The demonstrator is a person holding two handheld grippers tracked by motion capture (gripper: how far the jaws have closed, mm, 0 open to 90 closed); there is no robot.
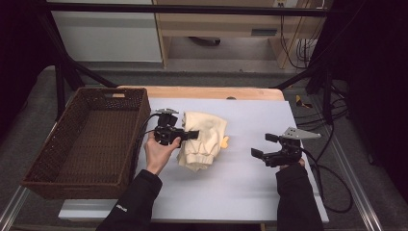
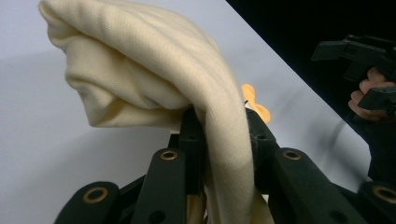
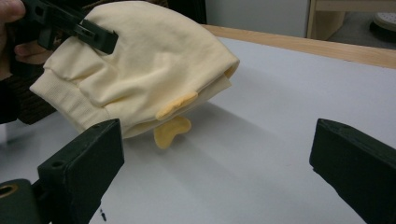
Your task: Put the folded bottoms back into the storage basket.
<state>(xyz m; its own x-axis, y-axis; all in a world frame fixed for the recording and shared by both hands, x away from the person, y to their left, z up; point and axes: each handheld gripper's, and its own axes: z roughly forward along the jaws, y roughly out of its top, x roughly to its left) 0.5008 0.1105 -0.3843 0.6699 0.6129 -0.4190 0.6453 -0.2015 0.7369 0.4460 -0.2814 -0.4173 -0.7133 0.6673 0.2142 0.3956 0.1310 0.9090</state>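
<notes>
A folded cream garment (image 1: 203,137) with a ribbed hem and small orange patches lies on the light grey table mat (image 1: 250,178). My left gripper (image 1: 195,134) is shut on the cream garment's ribbed edge (image 2: 224,135), and the cloth (image 3: 149,70) is lifted off the mat on that side. The orange patches (image 3: 172,128) stick out from under the cloth. My right gripper (image 1: 262,147) hovers to the right of the garment, apart from it, its jaws open with nothing between them. In the right gripper view its two black jaws frame the mat.
A dark wicker basket (image 1: 122,98) stands at the left, right beside the left hand. A wooden table edge (image 1: 202,92) runs behind the mat. Cables (image 1: 332,187) trail off the right side. Bare mat lies in front of the garment.
</notes>
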